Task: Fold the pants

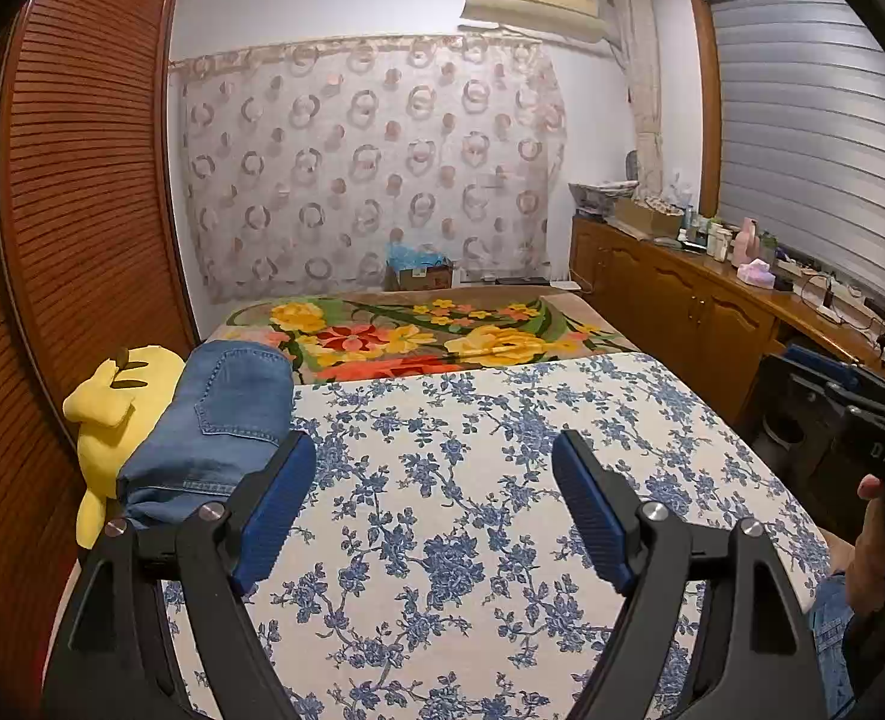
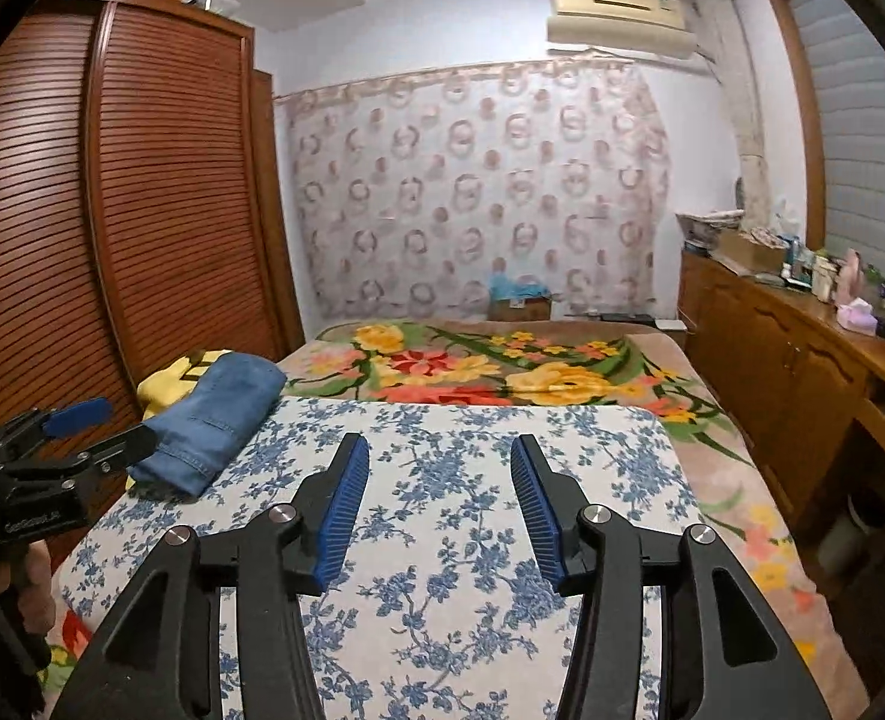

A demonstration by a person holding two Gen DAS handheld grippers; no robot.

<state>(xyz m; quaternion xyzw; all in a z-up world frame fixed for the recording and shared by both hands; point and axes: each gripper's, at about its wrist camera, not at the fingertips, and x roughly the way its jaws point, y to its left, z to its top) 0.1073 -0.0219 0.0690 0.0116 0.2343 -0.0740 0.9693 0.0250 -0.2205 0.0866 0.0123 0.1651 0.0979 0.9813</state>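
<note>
Folded blue jeans [image 1: 214, 426] lie at the left edge of the bed, on the blue-flowered white sheet [image 1: 472, 480], partly over a yellow plush toy [image 1: 118, 408]. They also show in the right wrist view [image 2: 214, 420]. My left gripper [image 1: 433, 450] is open and empty, just right of the jeans, above the sheet. My right gripper [image 2: 439, 450] is open and empty over the middle of the sheet [image 2: 472, 540]. The left gripper also shows at the left edge of the right wrist view [image 2: 100, 426].
A bright flowered blanket [image 1: 430, 336] covers the far part of the bed. A slatted wooden wardrobe [image 1: 76, 210] stands on the left. A wooden sideboard [image 1: 682, 294] with bottles and boxes runs along the right. A curtain [image 1: 370, 168] hangs at the back.
</note>
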